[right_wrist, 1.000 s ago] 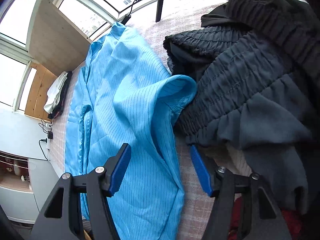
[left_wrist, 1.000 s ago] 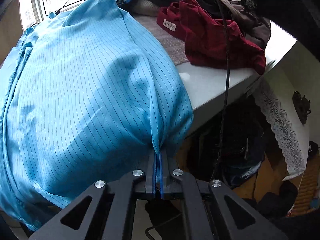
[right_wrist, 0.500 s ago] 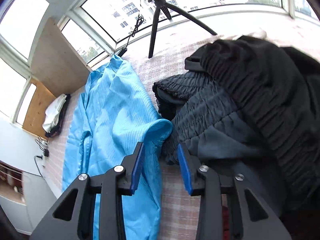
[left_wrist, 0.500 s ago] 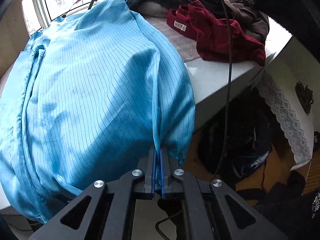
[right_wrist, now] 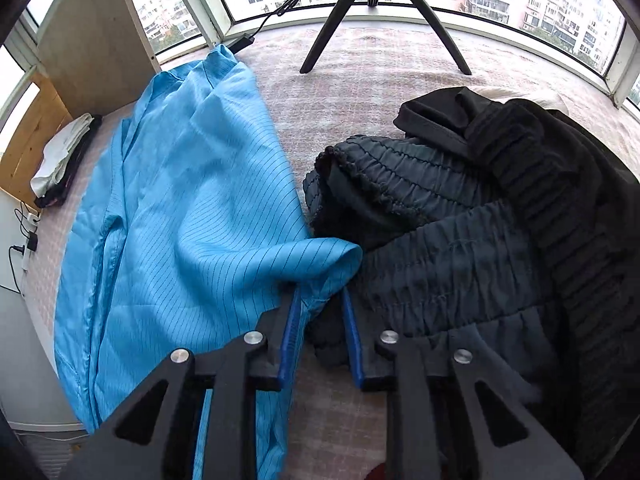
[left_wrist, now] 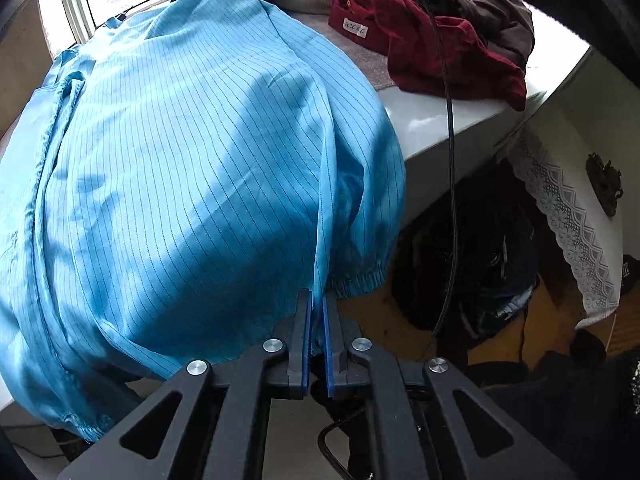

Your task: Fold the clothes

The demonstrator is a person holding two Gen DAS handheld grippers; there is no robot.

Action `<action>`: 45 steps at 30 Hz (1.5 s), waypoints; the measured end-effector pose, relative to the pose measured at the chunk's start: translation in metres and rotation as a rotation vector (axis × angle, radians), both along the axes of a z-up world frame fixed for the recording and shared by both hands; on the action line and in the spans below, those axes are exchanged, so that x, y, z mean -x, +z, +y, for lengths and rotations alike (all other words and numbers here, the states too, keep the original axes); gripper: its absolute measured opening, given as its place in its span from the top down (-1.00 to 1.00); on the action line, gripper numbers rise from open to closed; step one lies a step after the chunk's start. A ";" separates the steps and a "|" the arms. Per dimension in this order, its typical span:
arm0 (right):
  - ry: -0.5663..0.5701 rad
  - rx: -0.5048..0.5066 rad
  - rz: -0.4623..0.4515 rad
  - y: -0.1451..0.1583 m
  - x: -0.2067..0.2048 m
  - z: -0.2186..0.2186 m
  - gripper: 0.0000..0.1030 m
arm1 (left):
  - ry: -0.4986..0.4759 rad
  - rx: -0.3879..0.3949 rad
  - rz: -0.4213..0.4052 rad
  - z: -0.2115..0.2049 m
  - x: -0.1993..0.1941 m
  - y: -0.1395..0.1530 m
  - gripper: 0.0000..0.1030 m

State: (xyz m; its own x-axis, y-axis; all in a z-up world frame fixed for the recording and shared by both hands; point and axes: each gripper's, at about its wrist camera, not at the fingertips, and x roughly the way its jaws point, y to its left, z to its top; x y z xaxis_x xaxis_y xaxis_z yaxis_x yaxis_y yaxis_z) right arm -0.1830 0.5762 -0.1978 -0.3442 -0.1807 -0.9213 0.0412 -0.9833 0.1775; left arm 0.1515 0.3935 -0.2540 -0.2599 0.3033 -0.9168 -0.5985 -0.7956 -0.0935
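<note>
1. On a table (left_wrist: 440,120) by a bay window, a light-blue pinstriped garment (left_wrist: 192,168) lies spread out, its near end hanging over the table edge
2. At that overhanging end, the left gripper (left_wrist: 316,304) has its blue-padded fingers pressed together on a seam of the fabric, next to an elastic cuff (left_wrist: 360,280)
3. Farther along the table, the right gripper (right_wrist: 320,300) holds its fingers partly apart around a folded corner of the same garment (right_wrist: 180,220); whether the pads actually press the cloth cannot be told
4. Just right of that corner, a heap of dark, gathered clothing (right_wrist: 460,240) touches the blue fabric
5. A crumpled red garment (left_wrist: 436,44) with a white label lies near the table's corner, and a black tripod (right_wrist: 380,12) stands on the mat by the window
</note>
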 end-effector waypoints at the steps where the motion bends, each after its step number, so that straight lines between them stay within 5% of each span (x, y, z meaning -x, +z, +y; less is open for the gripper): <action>1: 0.006 0.021 0.002 0.005 -0.009 0.001 0.26 | 0.015 -0.014 0.013 0.000 -0.001 0.003 0.69; 3: 0.010 0.099 0.016 0.013 -0.028 0.006 -0.16 | 0.034 -0.038 0.058 0.004 -0.002 0.010 0.37; 5: -0.004 0.149 -0.010 0.004 -0.033 0.007 -0.27 | 0.038 -0.042 0.091 0.013 -0.004 0.012 0.27; 12: -0.071 0.301 -0.132 -0.043 -0.039 0.009 -0.27 | 0.034 -0.010 0.124 0.042 -0.006 0.006 0.16; 17: -0.100 0.403 -0.132 -0.054 -0.030 0.009 -0.27 | 0.005 0.036 0.193 0.062 -0.011 0.009 0.13; 20: -0.097 0.360 -0.127 -0.054 -0.023 0.002 -0.27 | -0.004 0.090 0.244 0.073 -0.011 0.009 0.12; 22: -0.084 0.320 -0.120 -0.052 -0.019 -0.005 -0.22 | 0.002 0.106 0.268 0.072 -0.009 0.012 0.38; 24: -0.062 0.293 -0.125 -0.050 -0.016 -0.011 0.72 | 0.038 0.076 0.251 0.063 -0.002 0.014 0.83; 25: -0.056 0.290 -0.132 -0.049 -0.015 -0.014 0.85 | 0.061 0.043 0.219 0.053 0.003 0.017 0.89; 32: -0.018 0.131 -0.016 0.010 -0.018 -0.043 0.92 | 0.259 -0.233 0.074 -0.038 0.010 0.048 0.97; 37: 0.132 0.005 0.046 0.064 -0.011 -0.117 0.92 | 0.447 -0.406 0.022 -0.110 0.005 0.060 0.97; 40: 0.255 -0.072 0.038 0.071 0.005 -0.179 0.92 | 0.547 -0.410 0.028 -0.139 -0.001 0.052 0.97; 43: 0.382 -0.049 -0.030 0.047 0.031 -0.245 0.85 | 0.655 -0.381 -0.025 -0.165 0.006 0.026 0.97; 45: 0.464 -0.033 -0.089 0.034 0.043 -0.274 0.65 | 0.708 -0.383 -0.084 -0.180 0.010 0.006 0.97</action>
